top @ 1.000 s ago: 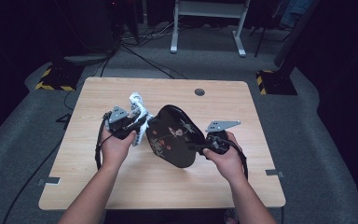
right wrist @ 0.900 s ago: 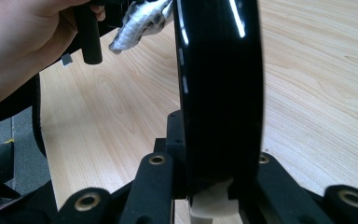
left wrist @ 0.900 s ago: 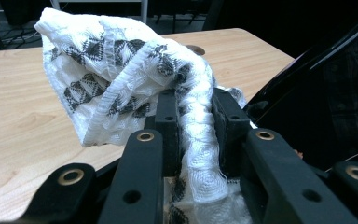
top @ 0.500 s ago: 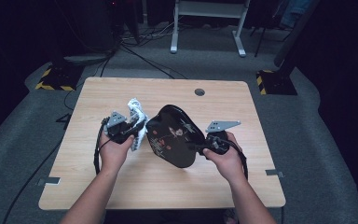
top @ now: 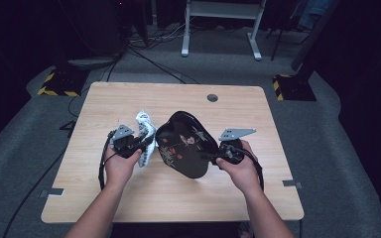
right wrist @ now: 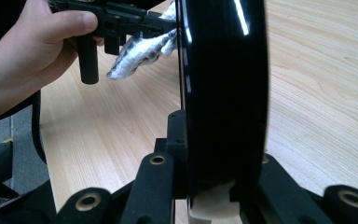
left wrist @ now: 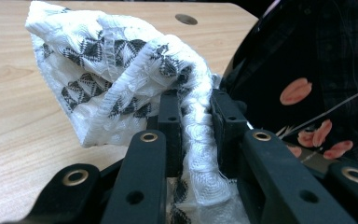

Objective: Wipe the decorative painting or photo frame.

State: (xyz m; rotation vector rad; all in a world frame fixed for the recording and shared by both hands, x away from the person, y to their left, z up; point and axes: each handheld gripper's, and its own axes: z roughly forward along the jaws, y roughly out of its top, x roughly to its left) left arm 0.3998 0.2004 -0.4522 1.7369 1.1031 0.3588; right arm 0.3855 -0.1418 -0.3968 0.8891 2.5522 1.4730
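Glossy black lacquered tray [top: 186, 144], woven white cloth [left wrist: 121, 79], matt pale wooden table [top: 129, 198]

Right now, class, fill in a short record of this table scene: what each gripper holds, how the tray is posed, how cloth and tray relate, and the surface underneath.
left gripper: shut on the white patterned cloth
right gripper: shut on the edge of the black tray
tray pose: tilted up on edge, flower-painted face toward the cloth
cloth and tray: close beside each other; contact cannot be told
surface: wooden table
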